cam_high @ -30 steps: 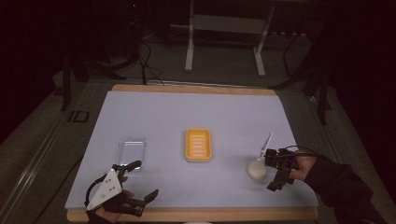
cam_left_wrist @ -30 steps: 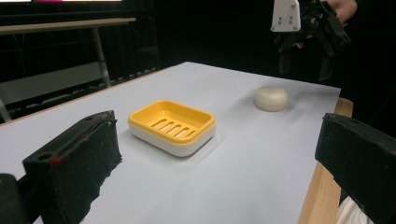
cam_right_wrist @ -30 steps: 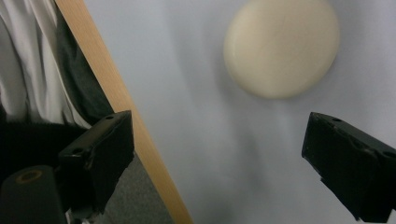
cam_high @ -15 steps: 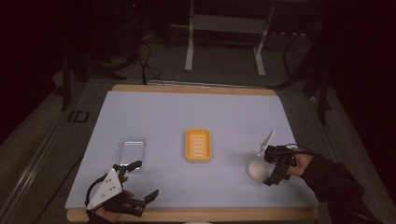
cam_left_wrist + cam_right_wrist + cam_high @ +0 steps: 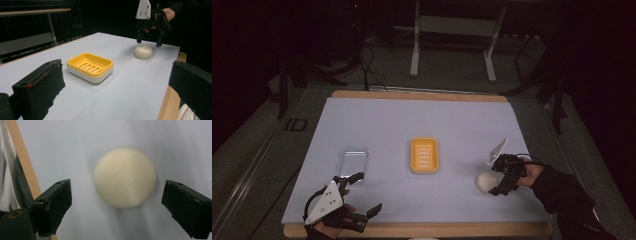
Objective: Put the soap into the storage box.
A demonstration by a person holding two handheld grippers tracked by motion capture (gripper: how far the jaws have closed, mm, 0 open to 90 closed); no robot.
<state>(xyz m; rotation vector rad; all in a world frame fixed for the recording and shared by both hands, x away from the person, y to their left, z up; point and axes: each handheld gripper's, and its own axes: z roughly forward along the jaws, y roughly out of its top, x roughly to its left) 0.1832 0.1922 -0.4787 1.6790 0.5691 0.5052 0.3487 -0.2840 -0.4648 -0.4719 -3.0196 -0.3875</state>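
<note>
A round cream soap bar (image 5: 486,182) lies on the white table at the right. My right gripper (image 5: 498,181) hovers just above it, open, pointing down. In the right gripper view the soap bar (image 5: 125,177) lies between the two spread jaws of that gripper (image 5: 117,186), untouched. A yellow soap dish (image 5: 424,155) sits empty at the table's middle. My left gripper (image 5: 366,193) rests open near the front left edge with nothing in it. From the left gripper view, the soap dish (image 5: 90,66) lies ahead of my left gripper (image 5: 116,83), with the soap bar (image 5: 143,52) and right gripper (image 5: 148,42) beyond.
A clear plastic tray (image 5: 352,161) lies left of the dish, just beyond the left gripper. The table's wooden front edge (image 5: 422,230) runs close under both hands. A metal stand (image 5: 452,30) is on the floor behind the table.
My right gripper has shifted left and down, from beside the soap bar to directly over it. The left gripper has stayed put.
</note>
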